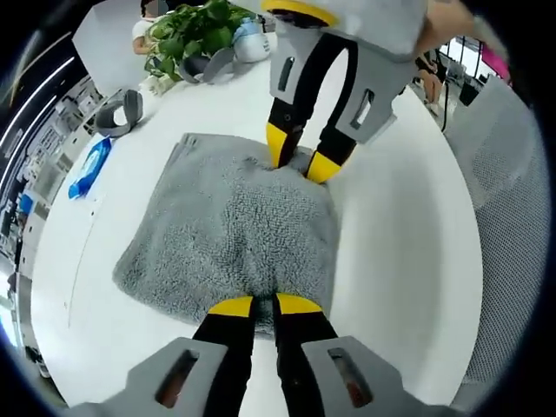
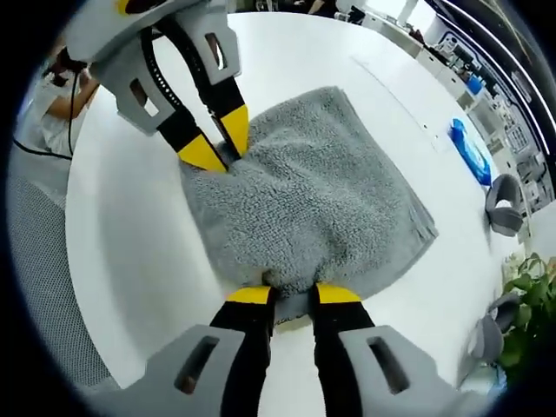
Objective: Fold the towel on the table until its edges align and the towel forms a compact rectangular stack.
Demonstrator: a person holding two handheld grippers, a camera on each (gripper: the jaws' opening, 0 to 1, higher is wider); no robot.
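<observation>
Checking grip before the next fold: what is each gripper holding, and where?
Both grip the grey towel at opposite ends of one edge: left gripper on one corner, right gripper on the other.

Towel (image 1: 230, 230) edge hidden under left gripper (image 1: 264, 306) tips. Blue packet (image 1: 89, 167) label too small to read. Potted plant (image 2: 528, 304) cut off at rim.
</observation>
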